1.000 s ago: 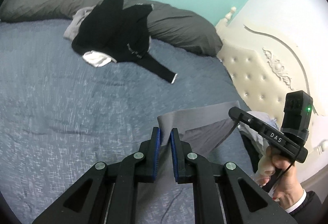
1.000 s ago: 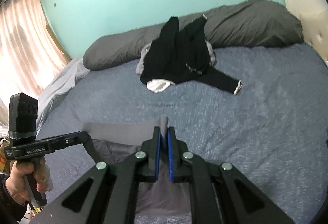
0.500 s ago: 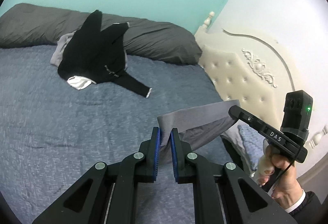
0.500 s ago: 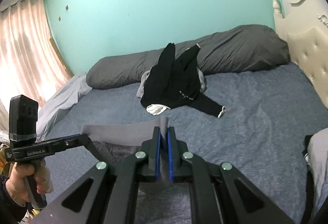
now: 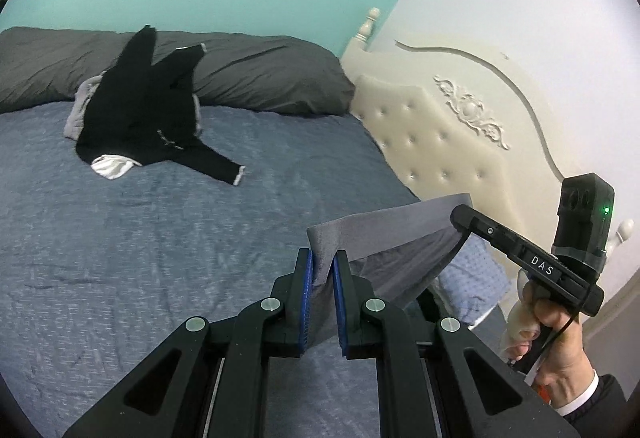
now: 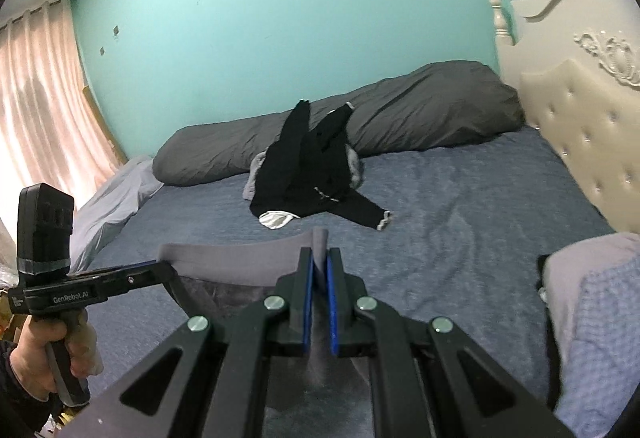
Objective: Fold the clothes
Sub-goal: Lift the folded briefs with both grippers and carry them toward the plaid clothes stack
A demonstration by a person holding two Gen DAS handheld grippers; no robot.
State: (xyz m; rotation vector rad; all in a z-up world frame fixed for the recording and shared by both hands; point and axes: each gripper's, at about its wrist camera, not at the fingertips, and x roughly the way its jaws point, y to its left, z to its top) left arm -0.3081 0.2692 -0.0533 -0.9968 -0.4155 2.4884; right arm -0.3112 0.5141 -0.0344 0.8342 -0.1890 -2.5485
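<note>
Both grippers, left (image 5: 322, 270) and right (image 6: 318, 266), pinch the grey garment (image 5: 384, 234) by its band, jaws nearly closed, above the bed (image 5: 160, 230). It's probably shorts; we keep the band taut and level.

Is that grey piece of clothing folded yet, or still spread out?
Spread, not folded: the grey garment hangs stretched between the left gripper and right gripper, lifted above the bed.
</note>
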